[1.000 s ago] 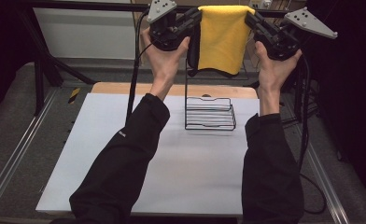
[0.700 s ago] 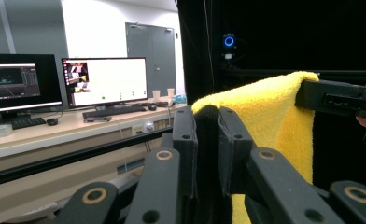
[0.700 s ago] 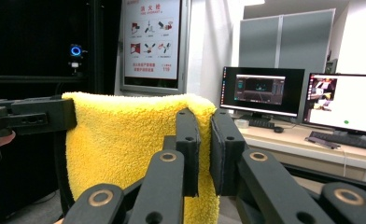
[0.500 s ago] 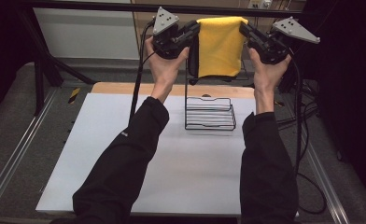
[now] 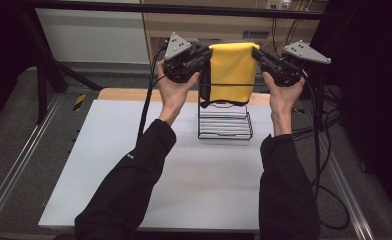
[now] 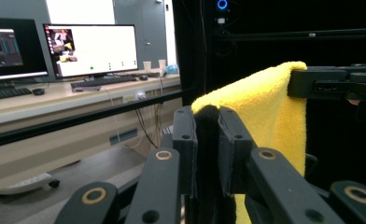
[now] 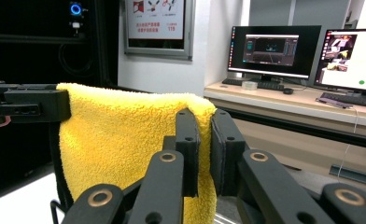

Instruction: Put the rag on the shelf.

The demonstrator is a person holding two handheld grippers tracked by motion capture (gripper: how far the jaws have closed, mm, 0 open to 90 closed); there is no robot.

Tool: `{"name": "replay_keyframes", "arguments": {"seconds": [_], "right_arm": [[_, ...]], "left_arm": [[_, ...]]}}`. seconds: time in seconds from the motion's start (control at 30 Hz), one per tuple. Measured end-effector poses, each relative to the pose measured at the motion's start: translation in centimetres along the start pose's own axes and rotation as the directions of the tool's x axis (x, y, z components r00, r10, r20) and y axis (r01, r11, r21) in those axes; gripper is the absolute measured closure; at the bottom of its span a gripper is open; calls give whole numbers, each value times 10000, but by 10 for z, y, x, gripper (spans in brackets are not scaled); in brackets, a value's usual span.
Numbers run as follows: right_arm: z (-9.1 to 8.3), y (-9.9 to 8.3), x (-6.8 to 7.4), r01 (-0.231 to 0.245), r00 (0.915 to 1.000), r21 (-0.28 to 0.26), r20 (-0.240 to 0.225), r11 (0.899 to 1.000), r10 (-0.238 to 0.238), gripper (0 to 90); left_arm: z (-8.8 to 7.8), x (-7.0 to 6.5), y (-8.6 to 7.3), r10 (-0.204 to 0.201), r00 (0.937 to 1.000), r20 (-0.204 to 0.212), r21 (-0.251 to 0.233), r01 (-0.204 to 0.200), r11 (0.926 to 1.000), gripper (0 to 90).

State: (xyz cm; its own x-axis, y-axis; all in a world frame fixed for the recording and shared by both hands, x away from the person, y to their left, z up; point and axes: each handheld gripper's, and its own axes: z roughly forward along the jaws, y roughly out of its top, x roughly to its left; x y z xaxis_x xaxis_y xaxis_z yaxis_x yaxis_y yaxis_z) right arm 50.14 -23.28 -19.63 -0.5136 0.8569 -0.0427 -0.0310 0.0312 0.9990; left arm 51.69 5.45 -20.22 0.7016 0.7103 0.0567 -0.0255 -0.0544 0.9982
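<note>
The high view looks forward and down from above the person's side of the worktop [image 5: 134, 165], taking in its whole white top, both forearms and the far wall. The left gripper view rides on the left claw [image 6: 208, 140] and looks level along its jaws, very close to them, toward the scene's right and far side, with monitors [image 6: 90, 49] on a desk behind. The right gripper view rides on the right claw [image 7: 200, 140], equally close, facing left and far, with other monitors [image 7: 274, 50] beyond. All three views share the yellow cloth [image 5: 232, 70] [image 6: 270, 116] [image 7: 120, 135]; each gripper view also shows the opposite claw at the cloth's far corner.
</note>
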Motion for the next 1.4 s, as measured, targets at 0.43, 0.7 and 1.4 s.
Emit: {"name": "replay_keyframes", "arguments": {"seconds": [0.43,0.7,1.4], "right_arm": [[-10,-6,-1,74,10000,284,62,9996,-76,833],[-20,-9,-1,116,9999,586,-105,9982,-110,829],[-49,-19,5,-236,9929,1984,-1097,9798,461,815]], "left_arm": [[0,-9,-8,-35,9996,288,259,27,9997,784],[-3,-12,-8,17,9985,549,567,-49,9984,782],[-23,-28,-23,-102,9928,1192,1831,-119,9830,753]]}}
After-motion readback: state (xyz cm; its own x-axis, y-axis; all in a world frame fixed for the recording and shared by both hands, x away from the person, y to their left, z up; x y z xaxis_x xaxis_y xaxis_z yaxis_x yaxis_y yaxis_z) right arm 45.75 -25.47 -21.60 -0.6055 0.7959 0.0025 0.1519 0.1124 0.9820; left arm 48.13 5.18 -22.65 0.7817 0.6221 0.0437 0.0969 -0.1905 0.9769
